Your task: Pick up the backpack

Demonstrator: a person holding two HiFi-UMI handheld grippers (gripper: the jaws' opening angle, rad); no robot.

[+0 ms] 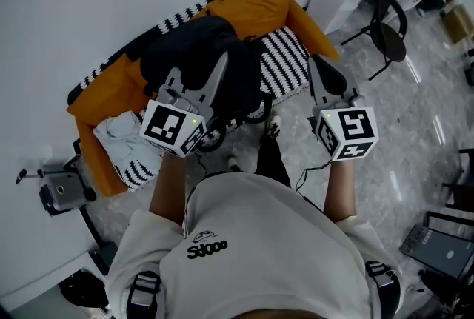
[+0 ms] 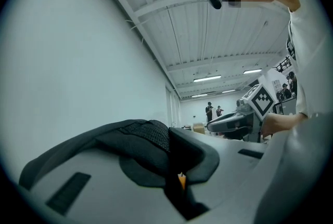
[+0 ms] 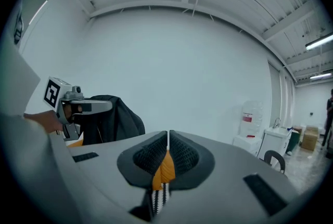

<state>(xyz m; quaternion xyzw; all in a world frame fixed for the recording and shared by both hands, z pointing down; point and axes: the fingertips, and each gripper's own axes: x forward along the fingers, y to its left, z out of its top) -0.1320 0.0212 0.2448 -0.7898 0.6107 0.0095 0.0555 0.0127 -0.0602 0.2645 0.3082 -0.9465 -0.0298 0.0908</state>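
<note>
From the head view, the person stands over an orange sofa (image 1: 104, 99) with the left gripper (image 1: 198, 77) raised above it. The black backpack (image 1: 200, 44) bunches around that gripper's jaws and hangs in front of the striped cushion (image 1: 285, 62), with a strap loop (image 1: 255, 114) dangling below. The right gripper (image 1: 320, 69) is held well apart to the side and touches nothing. In the left gripper view, the left gripper (image 2: 169, 137) has its jaws clamped on dark fabric that fills the space between the pads, with only an orange sliver of sofa showing beneath. The right gripper (image 2: 216, 125) is visible across from it. In the right gripper view, the right gripper (image 3: 168, 140) has its jaws pressed together on nothing, and orange upholstery and stripes show through the gap under them. Beyond it, the backpack (image 3: 112, 119) hangs from the left gripper (image 3: 104, 107) and appears lifted off the seat, though its bottom edge cannot be seen. The pick-up looks largely done, but the whole load rests on one pinch of soft fabric. If the material creeps between the pads, or the bag swings as it is carried away, it could slip out and fall back onto the sofa. The loose strap loop could also catch on the cushion or the sofa edge and pull against the grip. The right gripper is clenched and empty, so it gives no support underneath.
</note>
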